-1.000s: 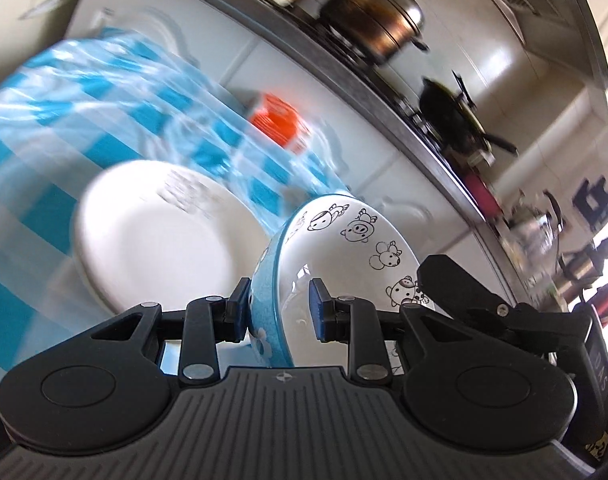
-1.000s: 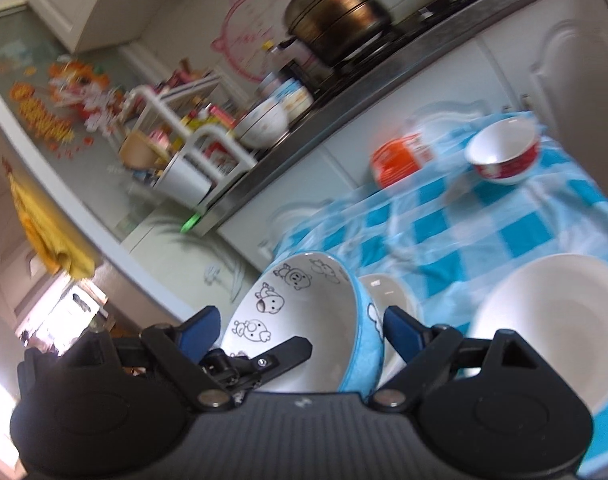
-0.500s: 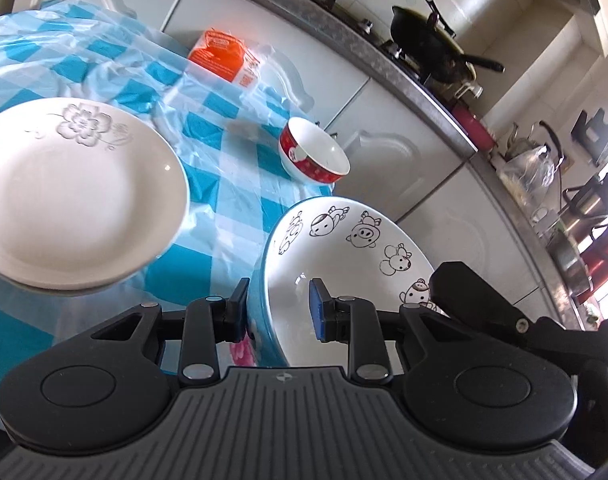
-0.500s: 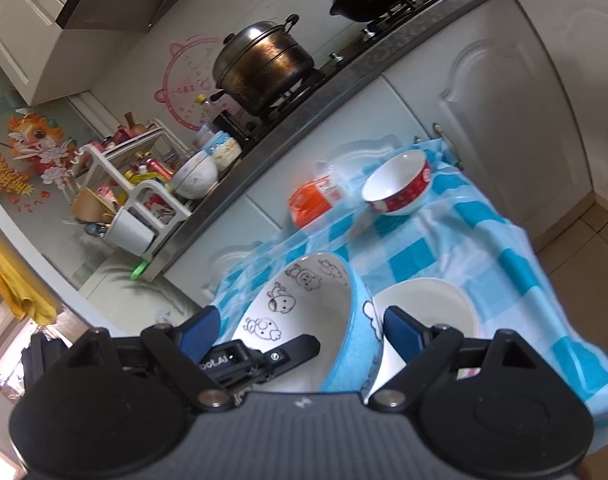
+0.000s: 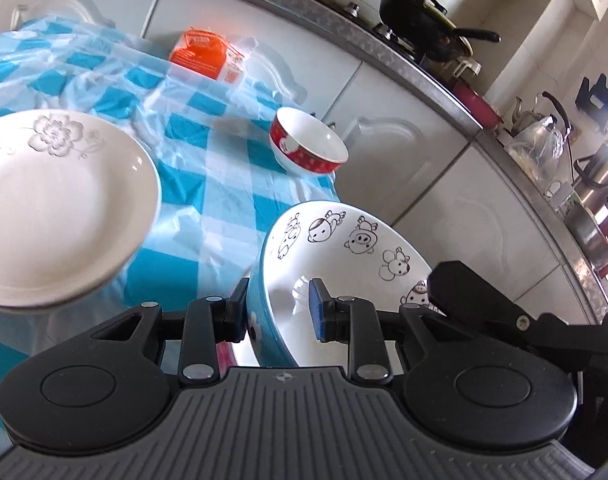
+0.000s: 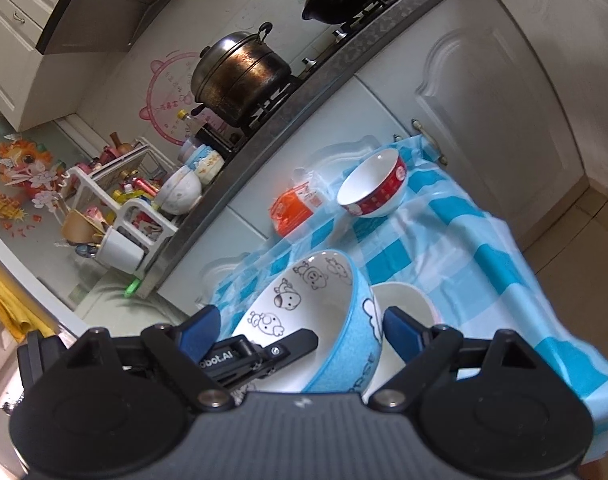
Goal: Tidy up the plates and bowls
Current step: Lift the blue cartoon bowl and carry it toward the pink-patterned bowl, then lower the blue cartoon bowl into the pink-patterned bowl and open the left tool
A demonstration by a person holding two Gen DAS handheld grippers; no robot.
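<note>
Left gripper [image 5: 279,314] is clamping the rim of the blue cartoon-animal bowl [image 5: 336,256], one pad outside the blue wall, one inside on the white, and the bowl is hanging tilted above the near right part of the blue-checked tablecloth [image 5: 224,184]. Right gripper [image 6: 302,330] is standing wide, its pads flanking that bowl's far side without visibly pressing, so it is holding nothing. Step in hand, by my reading: carrying the cartoon bowl toward a stacking spot. A small white bowl [image 6: 404,312] is sitting right under it near the cloth's near edge, a likely nest target; the next move is probably levelling and lowering there, right gripper clearing out first. The red-banded bowl [image 5: 308,148] is sitting near the far right corner, the flower-print white plate [image 5: 60,208] toward the left side, an orange packet [image 5: 202,52] at the far edge against the cabinet doors [image 5: 404,160]. Open cloth between plate and red bowl is giving room; the right edge is dropping to the floor close by, and the cloth is wrinkled and slippery-looking.
</note>
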